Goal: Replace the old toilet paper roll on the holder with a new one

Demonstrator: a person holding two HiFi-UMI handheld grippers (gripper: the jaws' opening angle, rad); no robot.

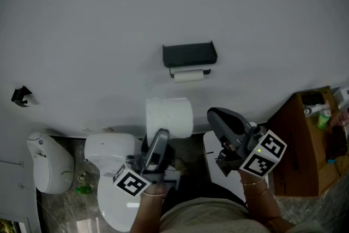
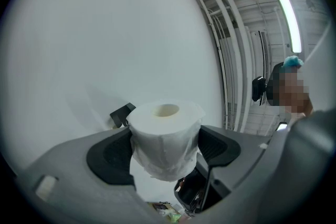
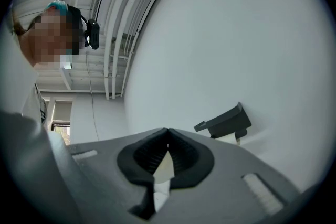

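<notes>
A full white toilet paper roll (image 1: 169, 116) is held up in front of the wall, with my left gripper (image 1: 163, 132) shut on it from below. In the left gripper view the roll (image 2: 165, 136) stands upright between the two dark pads (image 2: 112, 157), hole upward. Higher on the wall hangs the black holder (image 1: 189, 54), with the thin old roll (image 1: 188, 77) under its shelf. My right gripper (image 1: 214, 114) is shut and empty, to the right of the new roll and below the holder. Past its shut jaws (image 3: 167, 131), the right gripper view shows the holder (image 3: 226, 122) up and to the right.
A white toilet (image 1: 112, 172) stands below left, with a white bin (image 1: 49, 163) further left. A cardboard box (image 1: 302, 139) holding small items sits at the right. A small black hook (image 1: 20, 95) is on the wall at far left.
</notes>
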